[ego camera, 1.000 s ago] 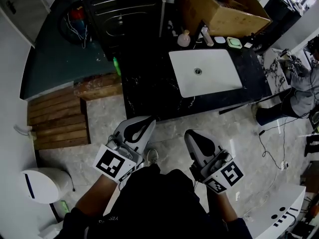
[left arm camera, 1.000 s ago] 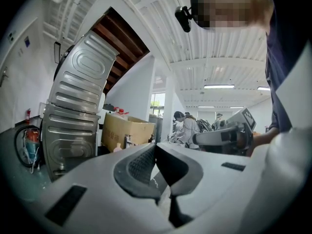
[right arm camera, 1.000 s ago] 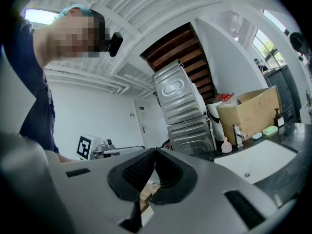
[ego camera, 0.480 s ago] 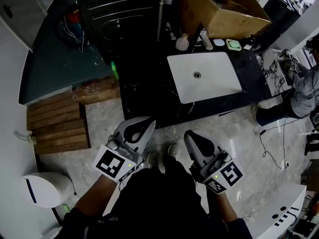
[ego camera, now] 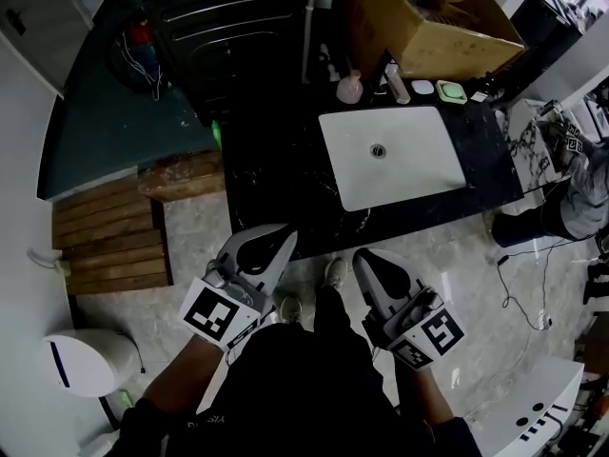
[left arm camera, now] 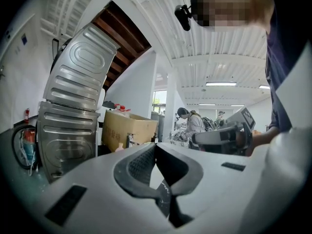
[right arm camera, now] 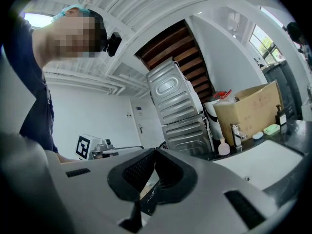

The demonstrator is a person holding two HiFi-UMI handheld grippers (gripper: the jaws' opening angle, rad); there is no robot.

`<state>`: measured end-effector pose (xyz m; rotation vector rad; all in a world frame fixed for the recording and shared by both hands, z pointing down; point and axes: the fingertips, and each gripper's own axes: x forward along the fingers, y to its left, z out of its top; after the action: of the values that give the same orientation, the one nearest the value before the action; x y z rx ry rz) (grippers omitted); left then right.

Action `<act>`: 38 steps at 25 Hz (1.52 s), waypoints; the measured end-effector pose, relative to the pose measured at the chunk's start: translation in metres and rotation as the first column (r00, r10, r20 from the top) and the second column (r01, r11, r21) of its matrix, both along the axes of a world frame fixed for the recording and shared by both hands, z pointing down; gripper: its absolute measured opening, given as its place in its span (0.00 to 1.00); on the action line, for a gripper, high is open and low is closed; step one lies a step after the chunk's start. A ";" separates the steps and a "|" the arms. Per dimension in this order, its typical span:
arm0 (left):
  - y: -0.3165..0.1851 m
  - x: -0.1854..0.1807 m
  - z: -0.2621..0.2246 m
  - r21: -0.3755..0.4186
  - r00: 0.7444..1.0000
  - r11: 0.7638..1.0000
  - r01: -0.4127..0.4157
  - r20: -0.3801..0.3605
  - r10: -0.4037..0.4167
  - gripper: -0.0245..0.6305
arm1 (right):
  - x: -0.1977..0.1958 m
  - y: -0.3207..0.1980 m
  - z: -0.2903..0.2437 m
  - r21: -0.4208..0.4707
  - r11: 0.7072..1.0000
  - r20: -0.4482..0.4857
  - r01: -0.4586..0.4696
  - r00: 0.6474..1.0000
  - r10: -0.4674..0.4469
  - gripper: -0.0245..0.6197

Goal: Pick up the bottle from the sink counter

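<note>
Pale marbled floor tile (ego camera: 190, 222) across the lower half of the head view, with a white shoe (ego camera: 335, 272) at centre. Just above the tile, at lower centre, left gripper (ego camera: 288, 233) and right gripper (ego camera: 361, 254) side by side, tips toward the top of the frame. Jaws pressed together on each, nothing between them; same in the left gripper view (left arm camera: 155, 145) and the right gripper view (right arm camera: 155, 150): ribbed pads tip to tip, no object inside. Marker cubes toward the bottom edge, over dark sleeves.

At left, slatted wooden steps (ego camera: 109, 227); lower left, a rounded white bin (ego camera: 84, 355).

Just above the gripper tips, the front edge of a black, white-veined stone counter (ego camera: 276, 174), filling centre frame. Set into its right part, a white rectangular basin (ego camera: 390, 155) with a small drain at its middle.

Along the counter's back edge, upper centre: the bottle (ego camera: 350, 88), upright, just left of the chrome faucet (ego camera: 392, 72) and just above the basin's upper-left corner. Well apart from both grippers, the whole depth of the counter between. Roughly in line with the right gripper, up-frame.

Small, pale pink, squat rounded body narrowing to a short neck and cap; in the right gripper view (right arm camera: 224, 147) seen from the side, translucent pink, beside the faucet.

Right of the faucet, a white round item (ego camera: 422, 88) and a green soap dish (ego camera: 447, 89).

Behind these, top right, an open cardboard box (ego camera: 428, 17); top centre, dark ribbed metal panels (ego camera: 238, 12).
</note>
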<state>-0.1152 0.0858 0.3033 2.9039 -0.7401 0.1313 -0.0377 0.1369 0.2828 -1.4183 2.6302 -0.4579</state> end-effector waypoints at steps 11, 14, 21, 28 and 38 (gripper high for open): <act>-0.040 0.031 0.006 -0.013 1.000 1.000 0.020 0.012 -0.020 0.05 | 0.033 -0.042 0.006 -0.016 1.000 0.008 0.013 1.000 -0.013 0.08; -0.052 0.039 0.009 -0.018 0.999 0.999 0.028 0.021 -0.027 0.05 | 0.042 -0.055 0.007 -0.016 1.000 0.015 0.022 1.000 -0.022 0.08; -0.081 0.062 0.015 -0.031 0.998 0.998 0.052 0.028 -0.051 0.05 | 0.066 -0.084 0.014 -0.032 0.999 0.025 0.044 0.999 -0.043 0.08; -0.110 0.091 0.019 -0.035 0.995 0.996 0.081 0.053 -0.079 0.05 | 0.094 -0.113 0.017 -0.045 0.996 0.034 0.080 0.996 -0.078 0.08; -0.146 0.133 0.028 -0.039 0.987 0.989 0.141 0.080 -0.138 0.05 | 0.135 -0.150 0.026 -0.065 0.987 0.054 0.144 0.989 -0.141 0.08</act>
<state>0.0176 -0.0607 0.3311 2.8070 -0.9380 0.2430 0.0973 -0.0133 0.3089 -1.2245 2.7117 -0.5962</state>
